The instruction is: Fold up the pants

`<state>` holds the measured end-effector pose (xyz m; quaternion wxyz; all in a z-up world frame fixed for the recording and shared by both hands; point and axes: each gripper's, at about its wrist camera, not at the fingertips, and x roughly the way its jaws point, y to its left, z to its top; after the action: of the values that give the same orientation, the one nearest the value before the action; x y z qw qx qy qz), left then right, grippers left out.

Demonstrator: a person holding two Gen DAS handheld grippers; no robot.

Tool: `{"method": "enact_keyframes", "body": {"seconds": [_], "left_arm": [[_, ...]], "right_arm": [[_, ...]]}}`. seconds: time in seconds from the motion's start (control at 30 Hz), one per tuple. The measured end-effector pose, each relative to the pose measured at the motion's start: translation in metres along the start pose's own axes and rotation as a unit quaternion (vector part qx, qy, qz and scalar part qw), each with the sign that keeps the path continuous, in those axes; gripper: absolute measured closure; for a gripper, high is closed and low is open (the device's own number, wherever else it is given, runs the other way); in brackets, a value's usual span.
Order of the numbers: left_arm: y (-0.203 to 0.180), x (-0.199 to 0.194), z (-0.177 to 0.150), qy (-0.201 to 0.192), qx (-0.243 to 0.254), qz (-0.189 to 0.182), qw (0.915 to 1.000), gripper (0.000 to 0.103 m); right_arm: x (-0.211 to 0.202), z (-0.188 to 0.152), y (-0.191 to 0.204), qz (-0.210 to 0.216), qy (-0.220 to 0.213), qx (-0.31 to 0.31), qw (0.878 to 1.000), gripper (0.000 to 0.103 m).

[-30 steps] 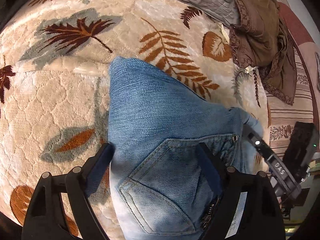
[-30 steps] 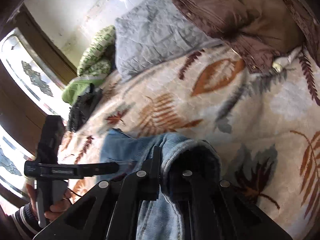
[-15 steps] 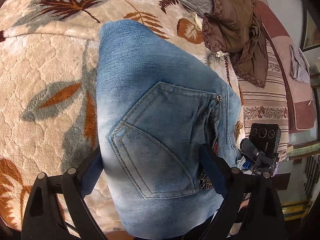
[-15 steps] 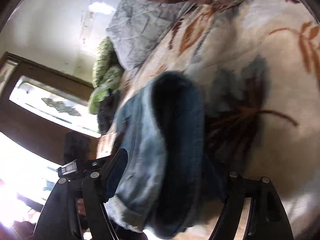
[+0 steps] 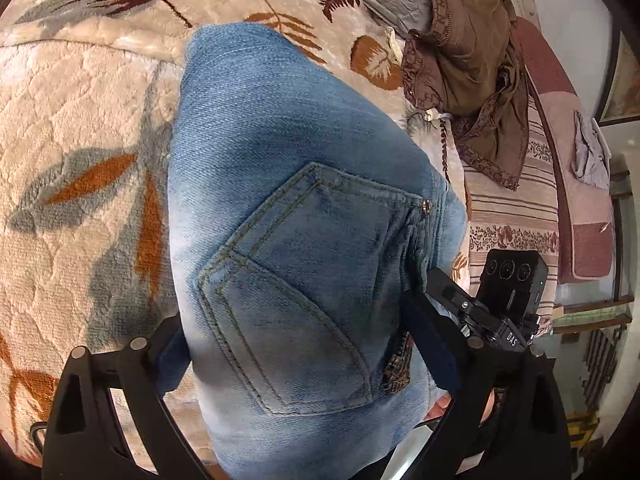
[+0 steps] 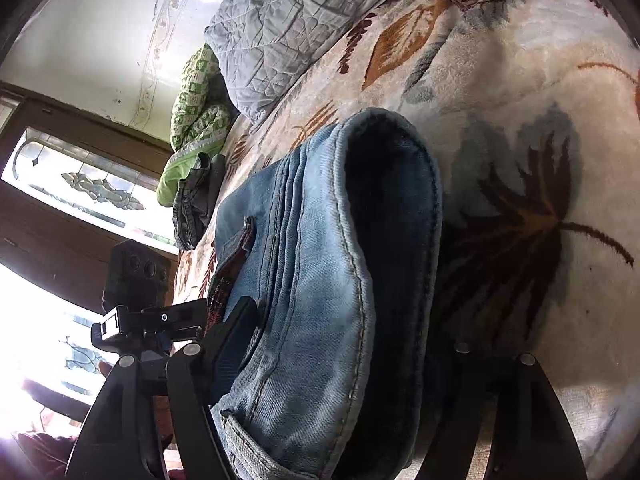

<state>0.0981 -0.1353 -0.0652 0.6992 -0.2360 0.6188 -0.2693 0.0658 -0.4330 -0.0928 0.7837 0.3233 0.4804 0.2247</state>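
Denim pants between left tool fingers, on blanket

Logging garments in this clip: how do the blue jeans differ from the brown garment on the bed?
The blue jeans are plain denim, folded into a neat bundle between the open left gripper; the brown garment is thin, trimmed fabric in a crumpled heap, clear of both grippers. The jeans are at the blanket's near edge, the garment farther back. Both rest on the leaf-patterned blanket.
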Motion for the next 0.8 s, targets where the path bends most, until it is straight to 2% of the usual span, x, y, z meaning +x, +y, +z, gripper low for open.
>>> {"method": "enact_keyframes", "body": {"seconds": [0.03,0.07,0.1,0.13,0.2,0.37,0.53,0.63,0.8], "left_arm": [[-0.003,-0.002,-0.003,-0.004,0.009,0.003,0.9999,0.026],[-0.006,-0.006,-0.006,-0.008,0.017,0.005,0.9998,0.03],[-0.008,-0.01,-0.009,-0.012,0.024,0.002,0.9996,0.036],[-0.01,-0.016,-0.011,-0.016,0.03,-0.008,0.9994,0.044],[-0.017,-0.03,-0.015,-0.018,0.046,-0.033,0.9982,0.05],[-0.035,-0.054,-0.024,-0.031,0.089,-0.017,0.9954,0.05],[-0.024,-0.085,-0.019,-0.062,0.075,-0.026,0.9949,0.05],[-0.009,-0.108,-0.009,-0.095,0.062,-0.016,0.9934,0.05],[0.019,-0.133,0.031,-0.133,0.033,0.028,0.9902,0.05]], "right_arm": [[0.0,-0.002,0.007,-0.022,-0.002,-0.021,1.0,0.043],[-0.003,-0.005,0.016,-0.037,-0.008,-0.045,0.998,0.054],[-0.006,-0.008,0.024,-0.051,-0.013,-0.062,0.997,0.058],[-0.01,-0.009,0.032,-0.065,-0.017,-0.073,0.995,0.067],[-0.019,-0.012,0.045,-0.079,-0.025,-0.087,0.993,0.073],[-0.031,-0.023,0.078,-0.095,-0.041,-0.118,0.987,0.076],[-0.027,-0.02,0.111,-0.078,-0.063,-0.134,0.986,0.076],[-0.007,-0.007,0.129,-0.053,-0.06,-0.138,0.987,0.076],[0.044,0.026,0.167,-0.031,-0.047,-0.164,0.985,0.076]]}}
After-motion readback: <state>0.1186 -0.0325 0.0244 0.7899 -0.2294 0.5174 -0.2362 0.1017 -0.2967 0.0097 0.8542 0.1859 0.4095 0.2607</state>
